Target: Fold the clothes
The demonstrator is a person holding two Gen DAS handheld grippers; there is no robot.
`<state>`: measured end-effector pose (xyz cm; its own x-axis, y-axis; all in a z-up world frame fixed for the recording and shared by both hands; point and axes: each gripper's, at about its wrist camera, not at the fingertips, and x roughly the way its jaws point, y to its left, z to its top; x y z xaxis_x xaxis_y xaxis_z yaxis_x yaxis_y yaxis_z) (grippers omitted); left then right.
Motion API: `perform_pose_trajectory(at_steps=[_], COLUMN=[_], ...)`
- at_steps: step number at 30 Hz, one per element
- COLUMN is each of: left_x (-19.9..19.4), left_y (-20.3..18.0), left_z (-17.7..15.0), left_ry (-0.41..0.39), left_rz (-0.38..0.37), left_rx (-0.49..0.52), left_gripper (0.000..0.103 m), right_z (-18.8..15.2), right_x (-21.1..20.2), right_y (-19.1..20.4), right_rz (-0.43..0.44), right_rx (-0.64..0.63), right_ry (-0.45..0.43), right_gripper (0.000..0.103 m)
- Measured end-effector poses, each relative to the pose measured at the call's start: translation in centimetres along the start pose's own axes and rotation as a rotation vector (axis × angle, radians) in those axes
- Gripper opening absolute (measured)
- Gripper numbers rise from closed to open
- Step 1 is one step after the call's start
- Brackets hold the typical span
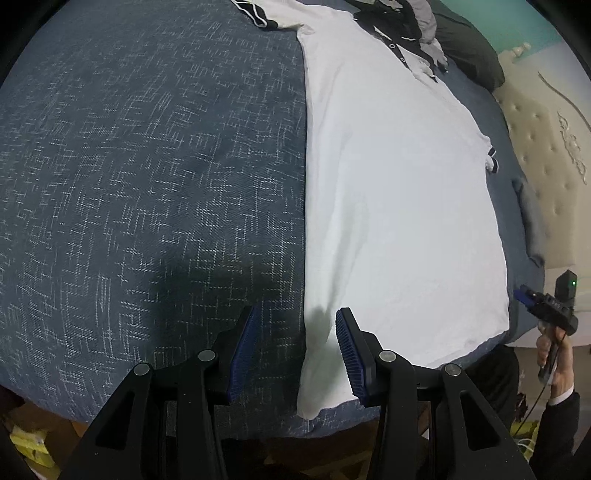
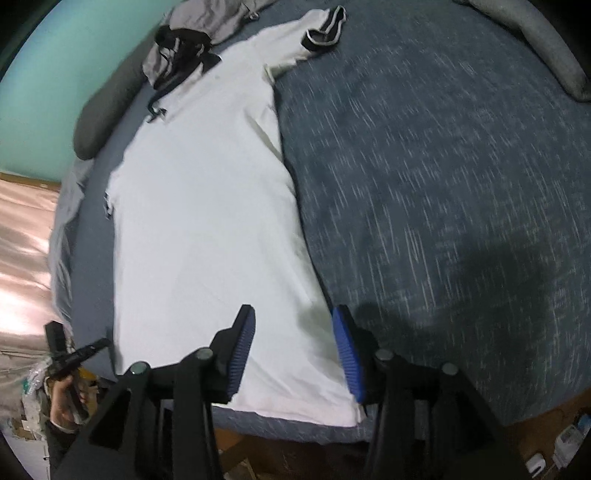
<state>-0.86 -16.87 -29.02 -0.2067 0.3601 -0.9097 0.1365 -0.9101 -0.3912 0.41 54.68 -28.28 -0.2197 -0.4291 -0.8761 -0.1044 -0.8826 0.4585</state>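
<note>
White shirt flat, black-trimmed sleeves

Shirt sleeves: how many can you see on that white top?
2. One black-cuffed sleeve lies at the far end of the white shirt; the other sleeve is mostly tucked along the opposite edge.

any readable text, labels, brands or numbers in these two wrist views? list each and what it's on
None readable in either view.
White polo shirt: a small dark mark on the chest, too blurred to tell whether it is lettering.
Left gripper and right gripper: no markings visible on either.
Packaging on the floor: too small to read.
</note>
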Motion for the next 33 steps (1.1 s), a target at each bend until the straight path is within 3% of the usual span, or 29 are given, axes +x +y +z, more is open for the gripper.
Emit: perform_pose_trajectory(at_steps=[14,16,18,20,33], left_x=[-2.8,-2.8,-2.9,-3.0,-2.3], left_y=[2.9,2.8,2.7,2.8,1.8], left_z=[-1.5,-1.9,-2.1,-2.3,-2.2], left_ry=[-0.010,-0.010,-0.011,-0.010,0.001], left_rz=[-0.010,-0.012,-0.013,-0.014,-0.007], left_rx=[-0.006,-0.007,-0.008,-0.010,-0.007], left_gripper=[0.047,0.047,0.047,0.047,0.047], right_z=[-2.2,-2.4,-2.5,-2.8,-2.0], right_x=[2.6,2.8,3.0,2.8,-1.2], right_y=[-0.2,-0.3,-0.4,-0.2,-0.8], right_rz=[-0.081,-0.077,-0.074,-0.072,-0.047], right_rx=[-0.071,-0.079,-0.087,-0.110,-0.122], right_ry=[0.124,0.129,0.133,0.126,0.050], right_gripper=[0.045,0.034,0.016,0.008,0.006])
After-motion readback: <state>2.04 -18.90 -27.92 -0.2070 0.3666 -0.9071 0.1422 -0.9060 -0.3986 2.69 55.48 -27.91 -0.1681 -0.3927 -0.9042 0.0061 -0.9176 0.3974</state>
